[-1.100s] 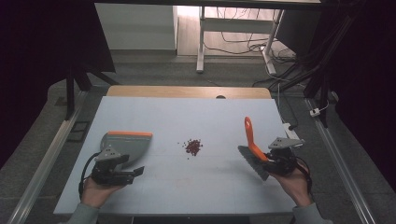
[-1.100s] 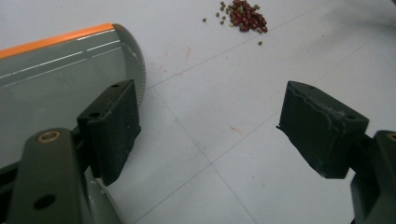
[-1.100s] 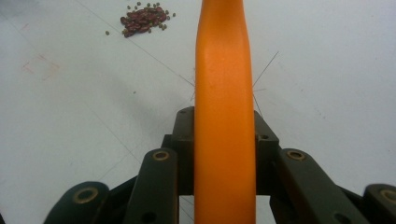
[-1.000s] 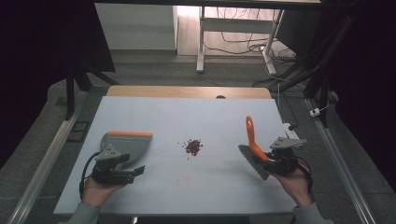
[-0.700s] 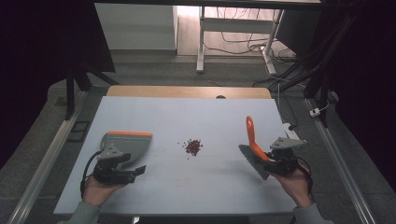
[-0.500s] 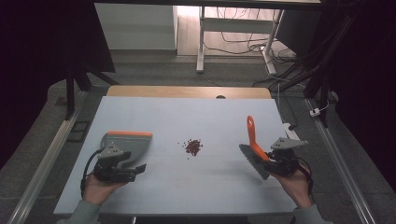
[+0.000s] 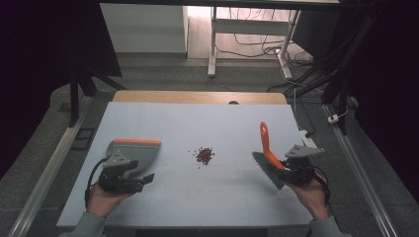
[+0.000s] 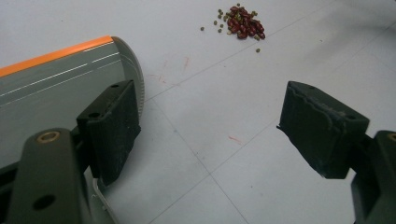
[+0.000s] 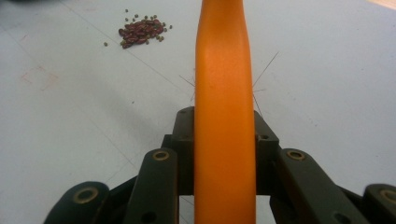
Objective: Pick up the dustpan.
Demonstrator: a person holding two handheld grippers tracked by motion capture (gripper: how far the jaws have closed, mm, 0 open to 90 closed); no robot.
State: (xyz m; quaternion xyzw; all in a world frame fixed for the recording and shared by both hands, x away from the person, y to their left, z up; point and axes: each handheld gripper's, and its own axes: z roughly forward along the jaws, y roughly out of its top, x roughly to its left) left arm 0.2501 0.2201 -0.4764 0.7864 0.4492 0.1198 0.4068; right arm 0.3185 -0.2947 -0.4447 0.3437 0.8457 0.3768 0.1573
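Left side first: the left claw point(image 7: 140, 178) sits low on the worktop point(image 7: 197, 207), its jaws spread wide with nothing between them, one pad just beside the grey dustpan point(image 7: 132, 152) with its orange lip. Compared with a second ago, nothing here has shifted; the pan lies where it lay, not gripped, so the sweep looks not yet begun.

Centre: the small heap of red beans point(image 7: 204, 155), with a few green ones scattered at its edge, lies between pan and brush, well apart from both.

Right: the right claw point(image 7: 282, 170) is clamped on the orange handle of the hand brush point(image 7: 267, 148), its dark bristles down by the worktop, same pose as before.
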